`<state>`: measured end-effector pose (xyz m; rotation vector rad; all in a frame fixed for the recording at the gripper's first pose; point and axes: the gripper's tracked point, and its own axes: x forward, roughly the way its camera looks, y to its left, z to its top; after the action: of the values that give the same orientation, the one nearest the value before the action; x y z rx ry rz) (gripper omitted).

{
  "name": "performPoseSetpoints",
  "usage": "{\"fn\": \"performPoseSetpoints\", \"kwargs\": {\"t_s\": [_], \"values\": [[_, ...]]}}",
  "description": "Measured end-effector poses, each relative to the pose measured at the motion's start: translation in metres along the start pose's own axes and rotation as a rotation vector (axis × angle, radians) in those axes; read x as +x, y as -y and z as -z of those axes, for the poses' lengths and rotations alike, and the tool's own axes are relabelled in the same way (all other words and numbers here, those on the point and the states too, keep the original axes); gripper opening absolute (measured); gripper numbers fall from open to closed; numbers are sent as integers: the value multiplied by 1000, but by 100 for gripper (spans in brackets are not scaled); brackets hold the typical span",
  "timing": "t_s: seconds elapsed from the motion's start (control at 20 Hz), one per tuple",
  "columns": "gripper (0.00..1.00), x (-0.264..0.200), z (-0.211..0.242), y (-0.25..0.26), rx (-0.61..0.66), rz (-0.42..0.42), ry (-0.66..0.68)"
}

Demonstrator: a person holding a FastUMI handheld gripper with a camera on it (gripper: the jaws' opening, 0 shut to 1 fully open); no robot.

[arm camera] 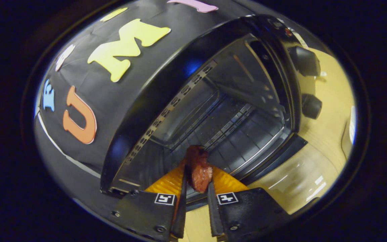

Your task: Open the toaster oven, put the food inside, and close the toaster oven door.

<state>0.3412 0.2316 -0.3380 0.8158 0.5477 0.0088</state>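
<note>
Light wood table (328,111), pale grain, some glare streaks on the surface nr the tongs' side. Black toaster oven (186,84) sits directly on it, door open, w/ two dark knobs (311,106) on the side facing the bare wood. Something pale at the table's far edge past the knobs, too blurred to ID, maybe a cable.

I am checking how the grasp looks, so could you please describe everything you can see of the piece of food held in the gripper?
The food is a small reddish-brown lump with a glossy, uneven surface, like cooked meat. It sits upright and elongated, pinched between the two fingers of the gripper, which press on both its sides. Its upper end pokes beyond the fingertips toward the open toaster oven, in front of the wire rack, without touching it as far as can be told.
</note>
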Motion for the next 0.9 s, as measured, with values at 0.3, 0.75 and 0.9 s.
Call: {"fn": "performPoseSetpoints", "kwargs": {"t_s": [0.3, 0.75, 0.9], "values": [[72, -12, 1, 10, -214, 59, -30], [87, -50, -1, 27, -320, 66, -57], [87, -82, -8, 27, -361, 47, -31]]}}
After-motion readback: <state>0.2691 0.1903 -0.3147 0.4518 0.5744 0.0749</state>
